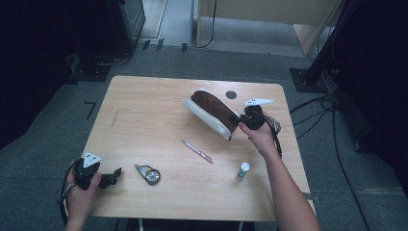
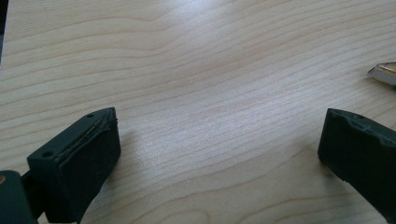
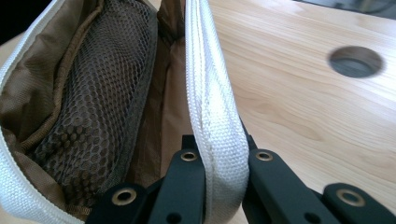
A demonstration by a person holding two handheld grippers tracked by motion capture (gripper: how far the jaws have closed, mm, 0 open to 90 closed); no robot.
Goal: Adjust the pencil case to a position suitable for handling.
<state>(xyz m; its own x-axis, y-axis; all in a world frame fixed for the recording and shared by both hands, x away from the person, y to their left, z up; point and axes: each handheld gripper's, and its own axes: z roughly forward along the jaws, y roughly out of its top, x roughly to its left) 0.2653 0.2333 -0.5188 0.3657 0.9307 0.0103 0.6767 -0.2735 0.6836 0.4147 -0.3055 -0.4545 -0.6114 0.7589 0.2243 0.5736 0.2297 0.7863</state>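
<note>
A white zip pouch (image 1: 211, 113) with a brown mesh lining lies open on the far right part of the wooden table (image 1: 144, 110). My right gripper (image 1: 239, 119) is shut on the pouch's white zipper edge (image 3: 215, 121), holding that side up; the brown mesh pocket (image 3: 93, 93) shows inside. My left gripper (image 1: 114, 176) rests at the table's near left corner, open, with bare wood between its jaws (image 2: 219, 154). A pen (image 1: 197, 151), a small metal tape measure (image 1: 150, 174) and a glue stick (image 1: 243, 170) lie on the near half of the table.
A round cable hole (image 1: 231, 95) is in the tabletop just behind the pouch, also seen as the hole (image 3: 356, 61) to the right of the jaws. A metal tip (image 2: 383, 73) pokes in at the right edge of the left gripper view. Cables run over the floor at right.
</note>
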